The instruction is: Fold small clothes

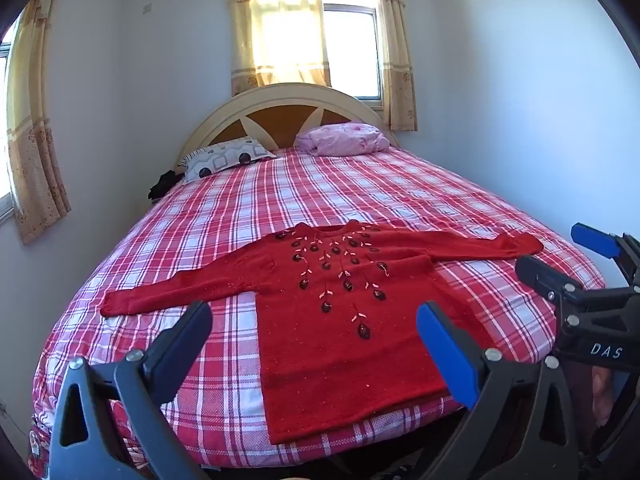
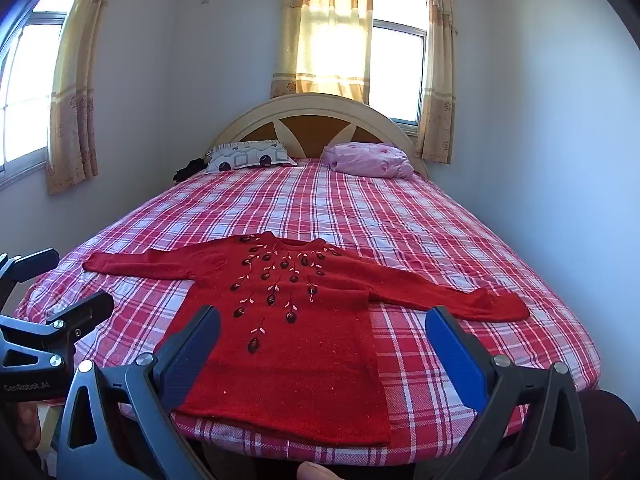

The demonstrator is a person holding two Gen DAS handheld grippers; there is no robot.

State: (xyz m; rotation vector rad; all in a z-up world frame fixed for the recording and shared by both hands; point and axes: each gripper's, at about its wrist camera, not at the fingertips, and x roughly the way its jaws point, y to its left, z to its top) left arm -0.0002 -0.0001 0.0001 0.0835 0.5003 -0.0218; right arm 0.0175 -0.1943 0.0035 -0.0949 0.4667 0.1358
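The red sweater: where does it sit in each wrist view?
Left wrist view: red sweater lies flat, centre to lower centre, sleeves spread.
Right wrist view: red sweater lies lower centre, its hem by the bed's near edge.
Shared landmark: the pink pillow at the headboard.

A wide bed (image 2: 360, 216) with a red, pink and white plaid cover and an arched cream headboard (image 2: 316, 114) carries a red knitted sweater (image 2: 296, 344) with dark beaded embroidery, spread flat near the foot, sleeves out. At the head lie a white patterned pillow (image 2: 250, 156), a bundled pink cloth (image 2: 368, 160) and a crumpled black item (image 2: 188, 170) at the left edge.
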